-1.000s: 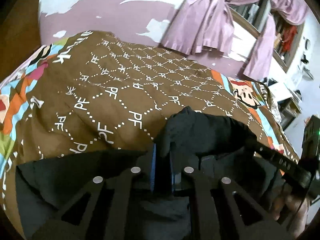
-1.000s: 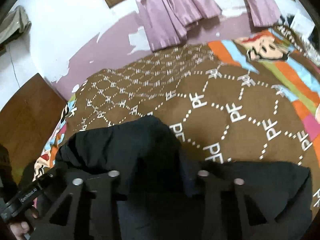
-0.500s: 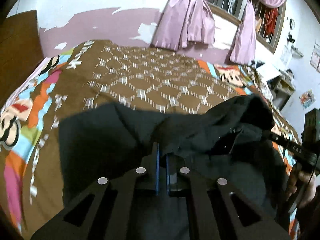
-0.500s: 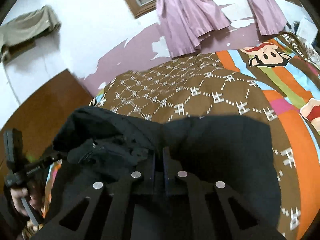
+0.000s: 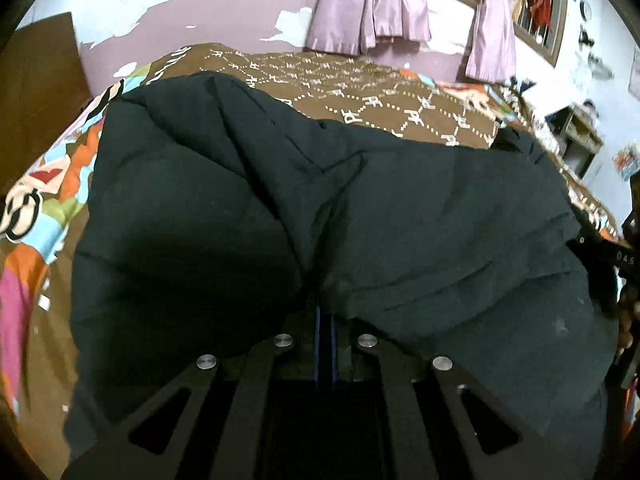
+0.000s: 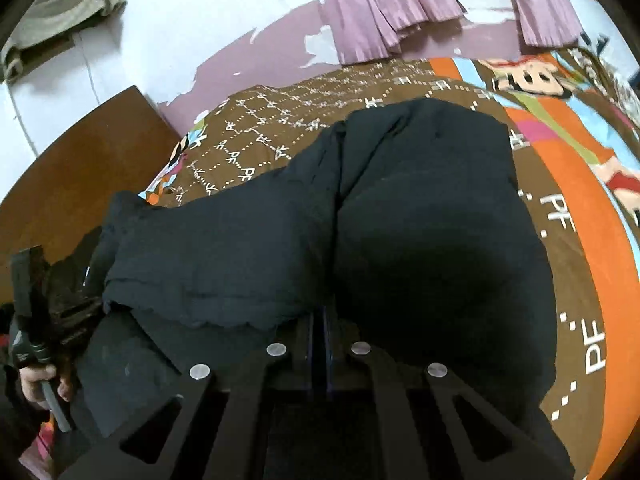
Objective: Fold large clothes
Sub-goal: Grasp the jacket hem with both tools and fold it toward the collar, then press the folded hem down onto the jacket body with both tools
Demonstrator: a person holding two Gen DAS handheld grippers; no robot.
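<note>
A large black garment (image 5: pixel 360 220) is stretched over the brown patterned bedspread (image 5: pixel 360 92), filling most of both views. My left gripper (image 5: pixel 326 312) is shut on its near edge, the cloth bunched up over the fingertips. My right gripper (image 6: pixel 320 316) is shut on the near edge too; the black garment (image 6: pixel 420 220) rises in a fold from its jaws. A scalloped hem (image 6: pixel 224 320) lies left of the right gripper. In the right wrist view the left gripper's handle and the hand holding it (image 6: pixel 36 360) show at the far left.
The bedspread's colourful cartoon border (image 6: pixel 580 160) runs along the right, and another border strip (image 5: pixel 36 208) along the left. A wooden headboard (image 6: pixel 80 168) stands at the left. Purple curtains (image 5: pixel 368 4) hang on the far wall. A cluttered shelf (image 5: pixel 576 140) stands to the right.
Both grippers have pulled the black garment back toward the near side, so it now spreads wide over the bedspread. The jaws of both closed tight on the cloth.
</note>
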